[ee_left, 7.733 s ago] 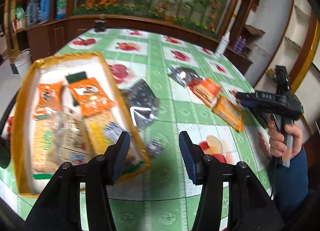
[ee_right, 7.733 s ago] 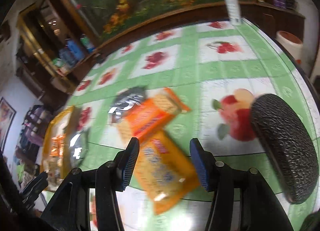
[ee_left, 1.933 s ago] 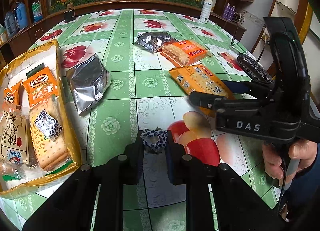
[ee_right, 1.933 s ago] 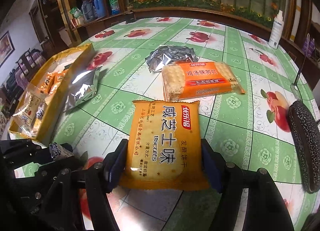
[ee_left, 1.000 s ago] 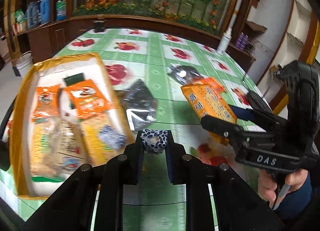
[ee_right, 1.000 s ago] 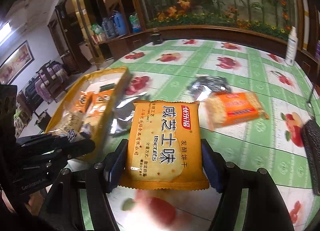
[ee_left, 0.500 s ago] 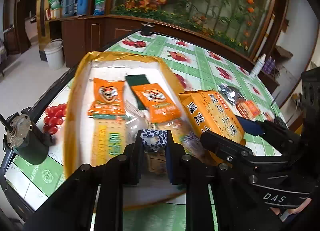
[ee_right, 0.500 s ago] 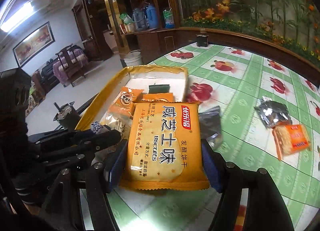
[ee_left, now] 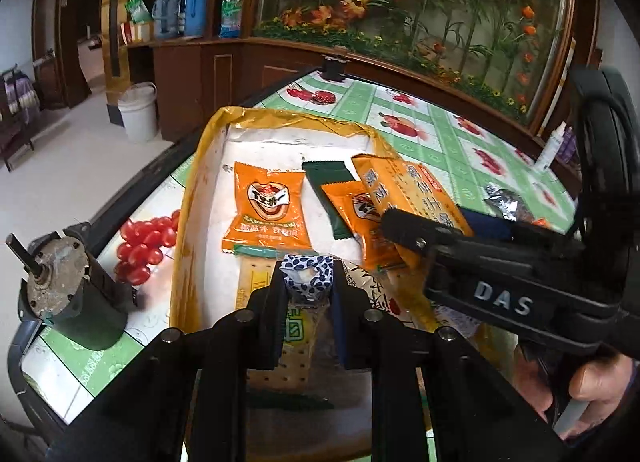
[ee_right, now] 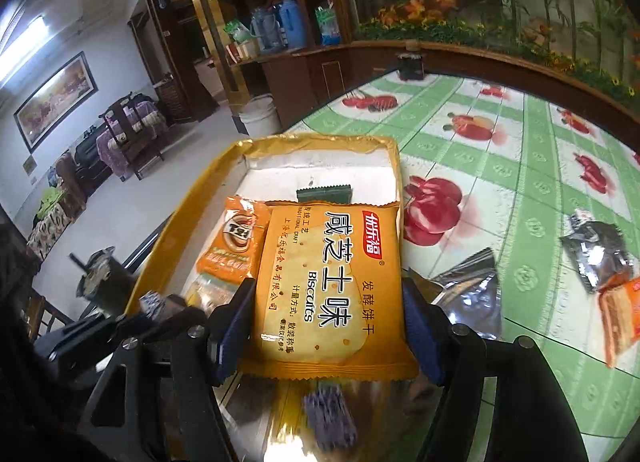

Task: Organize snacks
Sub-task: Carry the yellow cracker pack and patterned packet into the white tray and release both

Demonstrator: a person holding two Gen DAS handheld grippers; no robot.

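Two sets of tongs hang over one tray, each closed on a snack. Nearest in the left wrist view, the left tongs (ee_left: 307,282) pinch a small blue-and-white spotted sweet packet (ee_left: 307,271) between nearly closed jaws. At about three o'clock from them the right tongs (ee_right: 326,318) are spread wide and clamped on the two long edges of a flat orange biscuit packet with white lettering (ee_right: 332,282).

Below both lies the shallow gold-rimmed tray with a white floor (ee_left: 188,198), already carrying an orange sachet with a round face logo (ee_left: 267,210), a dark green wrapper (ee_left: 326,190) and cracker packs. Farther out at two o'clock, on the green fruit-print tabletop (ee_right: 500,150), a crumpled silver foil bag (ee_right: 472,294) and another orange biscuit pack (ee_right: 620,314) wait outside the tray.

The risk, I judge, is crowding: the two tools sit just beside each other, so releasing together could make them knock, or drop the biscuit packet half onto the tray's right rim so it slides off. A dull grey cylindrical motor (ee_left: 68,294) stands near the tabletop edge at nine o'clock; a careless left withdrawal could catch it.
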